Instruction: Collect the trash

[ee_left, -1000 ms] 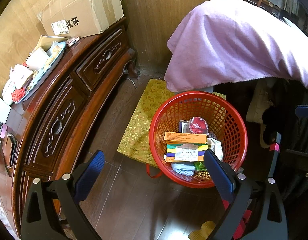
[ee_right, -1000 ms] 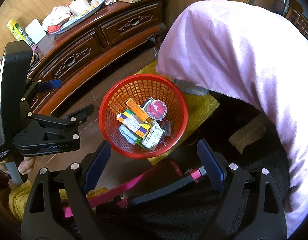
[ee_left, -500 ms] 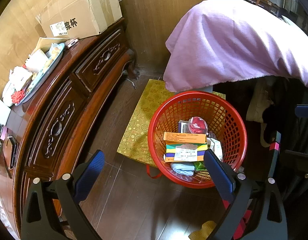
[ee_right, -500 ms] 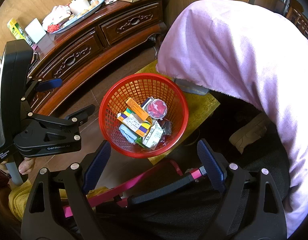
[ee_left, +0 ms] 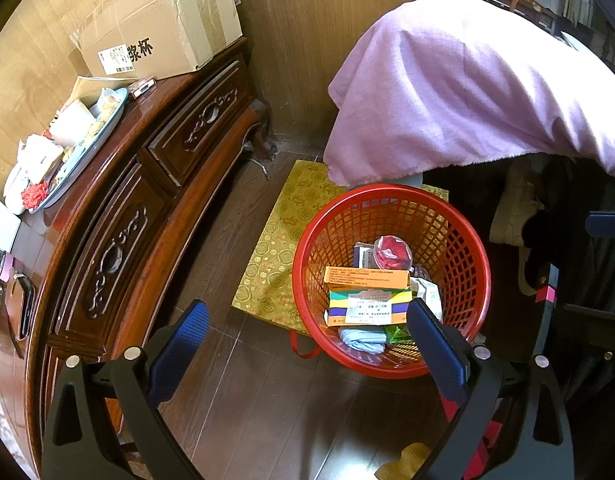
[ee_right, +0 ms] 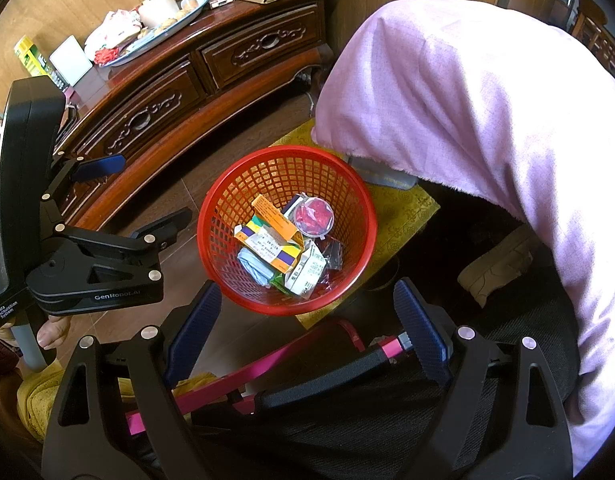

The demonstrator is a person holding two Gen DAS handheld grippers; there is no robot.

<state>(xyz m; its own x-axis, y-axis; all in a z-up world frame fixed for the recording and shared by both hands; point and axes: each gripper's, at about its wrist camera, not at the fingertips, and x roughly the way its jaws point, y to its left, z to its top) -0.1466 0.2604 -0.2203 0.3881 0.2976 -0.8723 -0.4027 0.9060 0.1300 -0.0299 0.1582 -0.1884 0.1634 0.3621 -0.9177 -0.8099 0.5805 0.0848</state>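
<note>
While both grippers hang tilted downward over the floor, the red basket [ee_left: 391, 280] sits below them, partly on a yellow patterned cloth [ee_left: 283, 248] and partly on the dark wood floor [ee_left: 235, 400]. Left gripper [ee_left: 307, 344]: jaws apart, nothing between them; its right pad overlaps the basket's near rim in the left wrist view, but contact cannot be judged. Right gripper [ee_right: 307, 332]: jaws wide apart, empty, positioned above a pink-and-black bar [ee_right: 291, 364] and a black mesh surface. Seen from the right wrist view, the left gripper is held by a hand [ee_right: 47, 332] at the lower left, well to the side of the basket. Basket contents, the collected trash: an orange box [ee_left: 365, 276] lying across the top of a yellow, green and purple box [ee_left: 367, 308], a round clear lid with red foil [ee_left: 393, 252] toward the far side, a pale blue crumpled piece [ee_left: 363, 340] at the near side, and a white printed carton [ee_right: 307, 270]. A pink blanket [ee_left: 467, 92] drapes over furniture just beyond the basket. To the left stands a carved dark-wood cabinet [ee_left: 107, 248]; on its worktop are a cardboard box [ee_left: 163, 32] and a tray [ee_left: 79, 148] of assorted items.
</note>
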